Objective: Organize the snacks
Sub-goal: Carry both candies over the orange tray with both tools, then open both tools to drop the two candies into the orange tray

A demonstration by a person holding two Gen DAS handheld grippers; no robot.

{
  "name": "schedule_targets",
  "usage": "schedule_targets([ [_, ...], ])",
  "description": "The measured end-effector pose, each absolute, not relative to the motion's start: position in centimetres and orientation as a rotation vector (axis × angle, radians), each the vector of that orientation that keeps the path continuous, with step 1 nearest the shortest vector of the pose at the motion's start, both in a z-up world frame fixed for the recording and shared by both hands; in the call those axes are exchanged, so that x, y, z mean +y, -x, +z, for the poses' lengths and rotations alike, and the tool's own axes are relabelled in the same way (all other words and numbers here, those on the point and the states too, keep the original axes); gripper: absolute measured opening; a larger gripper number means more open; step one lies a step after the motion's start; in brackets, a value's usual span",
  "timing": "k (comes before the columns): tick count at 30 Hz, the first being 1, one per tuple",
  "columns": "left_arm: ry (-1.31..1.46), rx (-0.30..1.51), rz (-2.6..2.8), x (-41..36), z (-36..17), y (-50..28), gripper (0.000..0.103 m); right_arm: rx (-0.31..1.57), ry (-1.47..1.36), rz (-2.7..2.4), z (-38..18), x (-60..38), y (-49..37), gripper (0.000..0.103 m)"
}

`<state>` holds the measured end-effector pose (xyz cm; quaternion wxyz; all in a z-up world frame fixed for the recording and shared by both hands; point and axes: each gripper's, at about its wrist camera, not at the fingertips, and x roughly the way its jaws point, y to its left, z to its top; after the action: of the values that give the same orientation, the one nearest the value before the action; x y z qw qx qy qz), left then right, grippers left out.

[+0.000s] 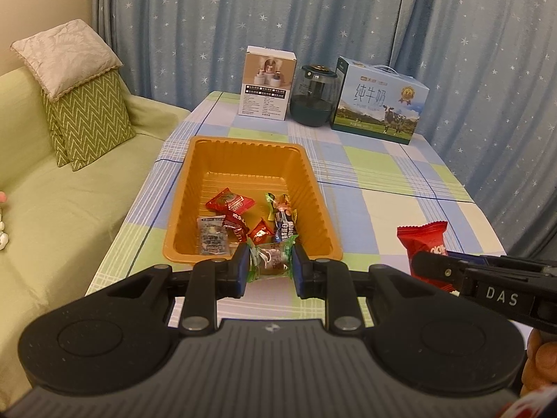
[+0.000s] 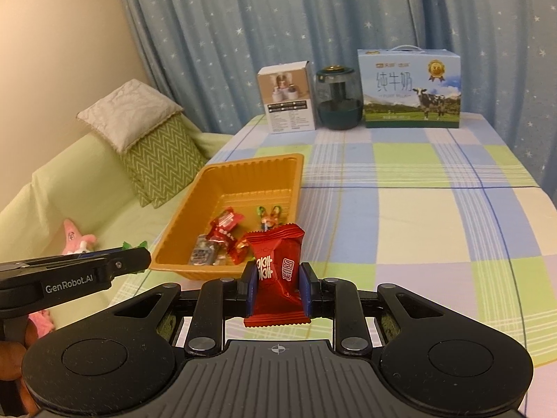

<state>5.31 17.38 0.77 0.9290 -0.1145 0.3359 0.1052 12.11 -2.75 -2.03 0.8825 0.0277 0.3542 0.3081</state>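
An orange plastic tray (image 1: 195,181) (image 2: 278,170) lies on the checked tablecloth and holds several wrapped snacks (image 1: 229,205) (image 2: 224,224). My left gripper (image 1: 271,264) is shut on a green-wrapped brown snack (image 1: 269,259), just above the tray's near rim. My right gripper (image 2: 277,285) is shut on a red snack packet (image 2: 276,264) (image 1: 423,240), held upright to the right of the tray's near end. In the left wrist view the right gripper's finger (image 1: 438,268) comes in from the right. In the right wrist view the left gripper's finger (image 2: 128,261) shows at the left.
At the table's far edge stand a white product box (image 1: 266,83) (image 2: 289,99), a dark green glass jar (image 1: 313,97) (image 2: 339,99) and a blue milk carton box (image 1: 377,102) (image 2: 410,90). A green sofa (image 1: 52,209) with cushions (image 1: 87,115) lies left; a pink plush toy (image 2: 78,240) rests there.
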Motion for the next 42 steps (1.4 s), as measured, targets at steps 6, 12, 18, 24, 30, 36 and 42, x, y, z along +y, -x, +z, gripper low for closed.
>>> schedule_targets([
  [6, 0.238, 0.698, 0.222, 18.0, 0.3, -5.8, 0.023, 0.742, -0.053, 0.658, -2.4, -1.6, -12.7, 0.025],
  [12, 0.236, 0.705, 0.223, 18.8, -0.2, -6.7, 0.023, 0.747, -0.048, 0.678, -2.7, -0.2, -13.7, 0.025],
  [18, 0.231, 0.711, 0.22, 19.6, -0.7, -8.0, 0.023, 0.753, -0.037, 0.698, -3.3, 1.7, -15.0, 0.025],
  [24, 0.224, 0.719, 0.22, 20.6, -1.3, -9.6, 0.023, 0.767, -0.031, 0.713, -4.2, 3.3, -16.9, 0.025],
  [30, 0.21, 0.724, 0.218, 21.8, -1.7, -11.3, 0.023, 0.776, -0.034, 0.724, -4.7, 4.7, -18.9, 0.025],
  [36, 0.209, 0.733, 0.209, 23.2, -2.4, -13.3, 0.023, 0.786, -0.028, 0.727, -5.3, 6.1, -20.9, 0.025],
  [42, 0.195, 0.757, 0.202, 24.4, -3.5, -15.6, 0.023, 0.797, -0.004, 0.732, -6.2, 7.4, -22.6, 0.025],
])
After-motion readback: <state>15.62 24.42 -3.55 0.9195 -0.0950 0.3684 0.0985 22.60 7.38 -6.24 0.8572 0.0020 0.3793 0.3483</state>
